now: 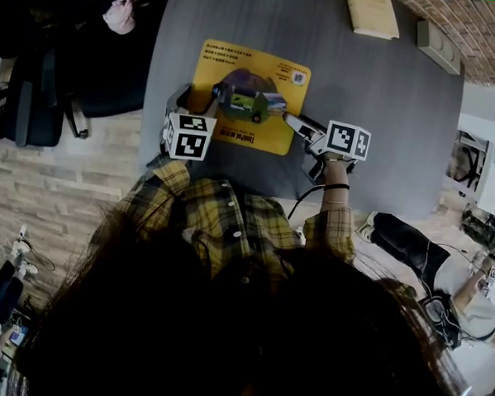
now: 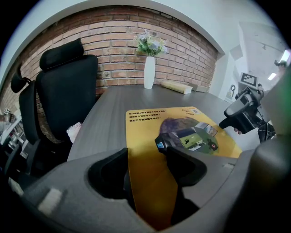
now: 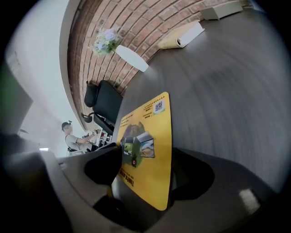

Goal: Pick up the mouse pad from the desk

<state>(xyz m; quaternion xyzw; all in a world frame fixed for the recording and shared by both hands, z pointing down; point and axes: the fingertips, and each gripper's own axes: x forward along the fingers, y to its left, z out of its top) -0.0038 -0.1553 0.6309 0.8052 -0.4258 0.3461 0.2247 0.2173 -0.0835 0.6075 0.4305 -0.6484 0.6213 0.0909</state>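
At the left, a black high-backed office chair is partly cut off by the desk edge, and a small pale shape beside its seat cannot be identified. The lower half of the head view is filled by the person's dark hair and yellow plaid shirt, and the left hand is hidden behind a black-and-white marker cube. The left gripper is held with its jaws wide apart. The near left part of the flat yellow rectangular mouse pad with a printed picture is shown in the gap, and nothing is clamped. The pad is laid on the near middle of the desk, between the two grippers; whether its near edge is raised cannot be told. The right gripper is likewise held open, with the pad's near right corner seen between its jaws and pressed by neither. The dark grey desk is curved at its left edge. At its far side a tall white vase of pale flowers, a beige book-like block and a grey box are set. A red brick wall is seen behind them, a pale plank floor at the left, and a second person's dark-trousered legs at the right.
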